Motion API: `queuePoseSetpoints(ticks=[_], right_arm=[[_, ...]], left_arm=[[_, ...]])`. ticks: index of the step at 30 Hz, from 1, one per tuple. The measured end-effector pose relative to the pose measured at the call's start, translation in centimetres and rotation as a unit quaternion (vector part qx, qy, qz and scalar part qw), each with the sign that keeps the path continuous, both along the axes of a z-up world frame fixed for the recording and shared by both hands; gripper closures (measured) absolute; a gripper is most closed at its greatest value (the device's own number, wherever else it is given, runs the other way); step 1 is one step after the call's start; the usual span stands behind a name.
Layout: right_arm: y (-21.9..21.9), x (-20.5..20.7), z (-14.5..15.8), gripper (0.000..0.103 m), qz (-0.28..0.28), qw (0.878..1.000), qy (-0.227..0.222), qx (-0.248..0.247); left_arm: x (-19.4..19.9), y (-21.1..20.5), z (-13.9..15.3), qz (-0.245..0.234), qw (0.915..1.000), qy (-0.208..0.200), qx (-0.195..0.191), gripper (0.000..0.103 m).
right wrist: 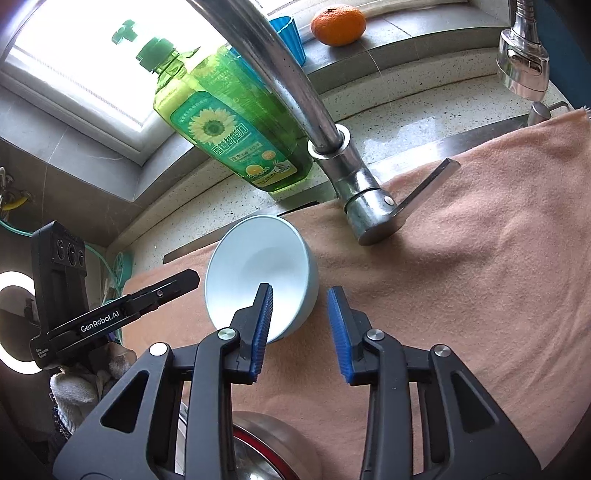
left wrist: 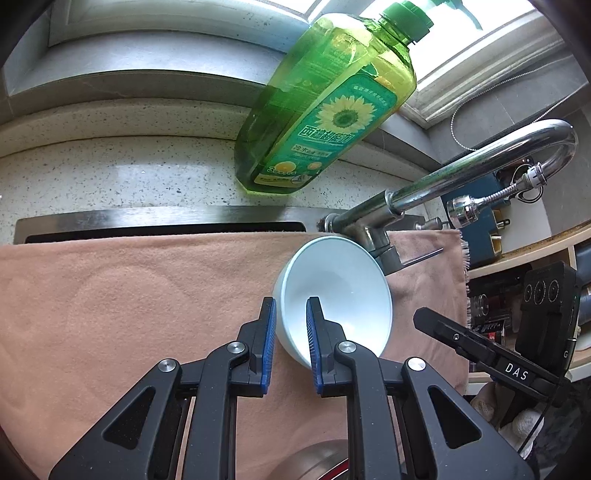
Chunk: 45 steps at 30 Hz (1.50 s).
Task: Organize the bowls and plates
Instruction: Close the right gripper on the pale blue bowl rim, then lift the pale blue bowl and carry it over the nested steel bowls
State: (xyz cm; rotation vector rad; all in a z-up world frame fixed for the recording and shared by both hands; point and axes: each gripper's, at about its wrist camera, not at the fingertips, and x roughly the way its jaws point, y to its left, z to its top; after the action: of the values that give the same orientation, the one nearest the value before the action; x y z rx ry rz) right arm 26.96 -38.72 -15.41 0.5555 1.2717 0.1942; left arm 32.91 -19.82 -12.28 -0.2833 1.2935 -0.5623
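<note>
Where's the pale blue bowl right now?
The pale blue bowl sits tilted on the pink towel, just before the faucet base, between both tongs.

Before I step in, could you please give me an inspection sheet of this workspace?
Surface: salmon-pink towel spread in front of a speckled stone counter.
Job's things: pale blue ceramic bowl, tilted over the towel; steel dish with a red rim at the near edge, mostly hidden.
Clutter: green dish-soap bottle; orange mandarin and blue ribbed cup on the sill.
Grippers: left gripper clamped on the bowl's rim; right gripper open, straddling the opposite rim, outer pad clear of the wall.
Cables: white bead cord beside the window.
Surroundings: chrome tap, bright window.
</note>
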Motion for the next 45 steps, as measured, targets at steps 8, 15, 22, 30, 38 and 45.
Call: queuePoseSetpoints(ticks=[8, 15, 22, 30, 38, 45], right_arm=[[0.9, 1.3, -1.9, 0.078, -0.002, 1.0, 0.017, -0.004], [1.5, 1.9, -3.0, 0.087, 0.002, 1.0, 0.028, -0.01], [1.8, 2.1, -3.4, 0.092, 0.006, 0.999, 0.028, -0.017], [2.2, 1.9, -2.5, 0.092, 0.015, 1.0, 0.019, -0.02], [1.9, 0.8, 0.5, 0.092, 0.025, 1.0, -0.006, -0.015], [1.7, -1.3, 3.4, 0.092, 0.041, 0.999, -0.028, -0.009]], left_arm=[[0.7, -0.9, -1.3, -0.013, 0.9998, 0.009, 0.01, 0.088], [0.8, -1.3, -1.8, -0.014, 0.9998, 0.009, 0.014, 0.088], [0.7, -1.5, -1.9, -0.018, 0.9996, 0.0, 0.02, 0.092], [0.0, -1.1, -0.9, -0.011, 0.9997, -0.009, 0.017, 0.092], [-1.7, -0.2, 1.9, 0.0, 0.9996, -0.027, 0.003, 0.092], [-4.7, 0.3, 4.3, 0.006, 0.9989, -0.046, -0.002, 0.092]])
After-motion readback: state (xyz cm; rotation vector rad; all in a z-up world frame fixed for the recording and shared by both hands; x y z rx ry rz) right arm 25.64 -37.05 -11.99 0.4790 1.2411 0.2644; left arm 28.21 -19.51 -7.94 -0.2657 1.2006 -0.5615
